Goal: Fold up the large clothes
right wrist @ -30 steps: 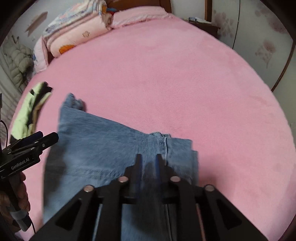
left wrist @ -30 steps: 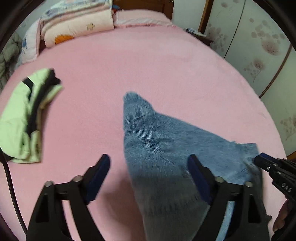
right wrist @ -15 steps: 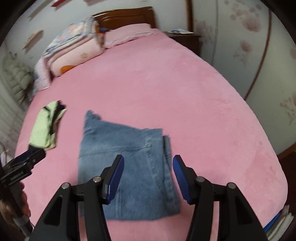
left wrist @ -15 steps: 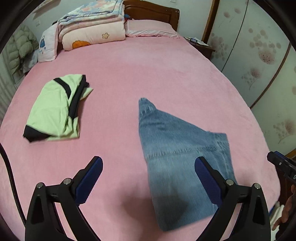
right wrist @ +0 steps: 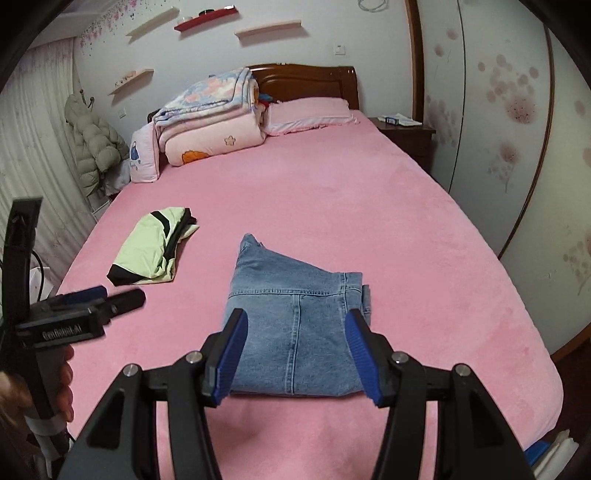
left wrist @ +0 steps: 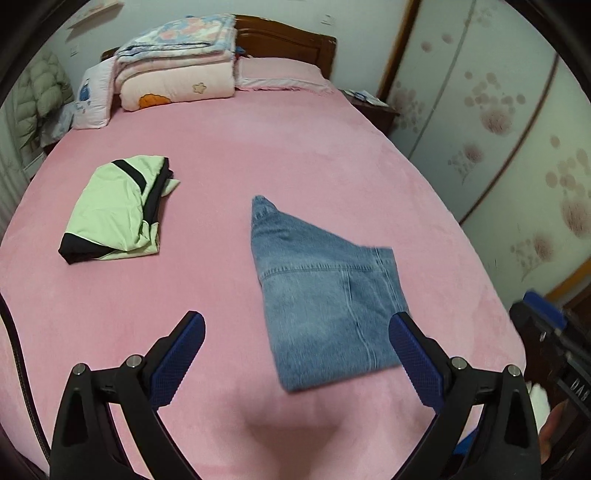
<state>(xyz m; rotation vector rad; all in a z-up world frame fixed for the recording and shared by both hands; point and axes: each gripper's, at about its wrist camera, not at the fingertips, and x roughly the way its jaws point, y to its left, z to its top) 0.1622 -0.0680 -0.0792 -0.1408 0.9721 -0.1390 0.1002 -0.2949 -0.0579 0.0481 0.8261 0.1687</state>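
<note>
Jeans [right wrist: 295, 325] are lying folded near the bed's [right wrist: 424, 236] front edge, both grippers, left [left wrist: 295, 354] and right [right wrist: 293, 350], hanging released above them, so this fold is likely finishing, the next move calling for another garment.

folded jeans [right wrist: 295, 325]: 1, near the bed's [right wrist: 369, 206] foot edge; folded green-and-black garment [right wrist: 151, 254]: 1, toward its left edge; pillows [right wrist: 310, 110]: 1 pink; stacked quilts [right wrist: 210, 118]: 1 pile at the head edge; grippers: 2; wall shelves [right wrist: 266, 27]: 4
</note>
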